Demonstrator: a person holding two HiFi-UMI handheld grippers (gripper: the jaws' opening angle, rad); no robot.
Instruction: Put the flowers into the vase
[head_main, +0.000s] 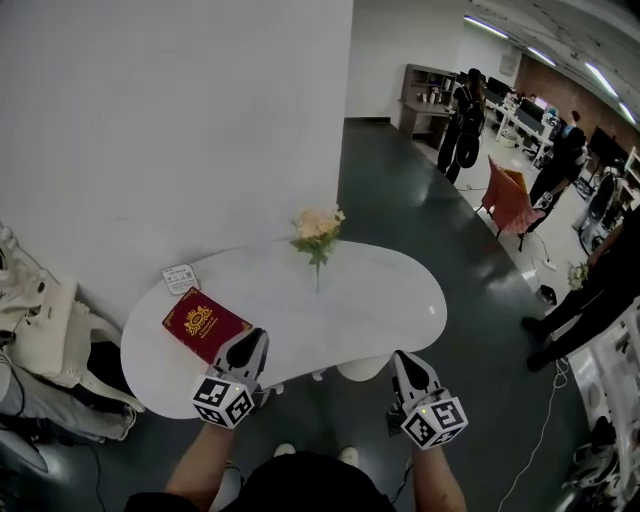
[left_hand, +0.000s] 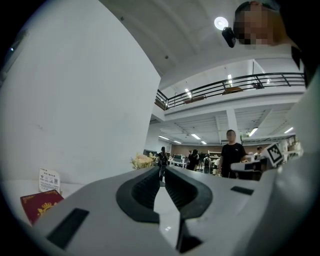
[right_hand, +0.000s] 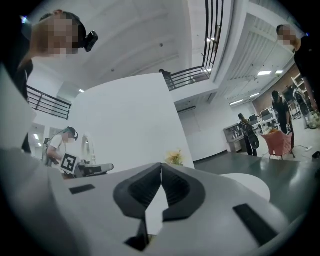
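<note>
Head view first. The flowers (head_main: 318, 226) are standing upright just above the middle of the frame. It's a small peach-and-cream bunch with green leaves on one thin stem, on the far part of the white table (head_main: 400, 300). Whether a clear vase is holding that stem, I cannot tell. Left of centre a red booklet (head_main: 205, 324) is lying flat, showing a gold emblem and gold lettering too small to read. Just above it, a white card (head_main: 180, 278) is carrying print that is just as unreadable. Low in the frame, the left gripper (head_main: 248, 338) is reaching over the table's near edge beside the booklet. The right gripper (head_main: 404, 360) is hanging at that edge, and both are well apart from the flowers.

Over to the left gripper view: the jaws are clenched together with nothing between them. The bunch is peeking up just left of their tips, with the booklet and card at lower left.

In the right gripper view the jaws are pressing tip to tip, also empty. The flowers are showing as a small yellowish tuft just above them, against the white wall.
</note>
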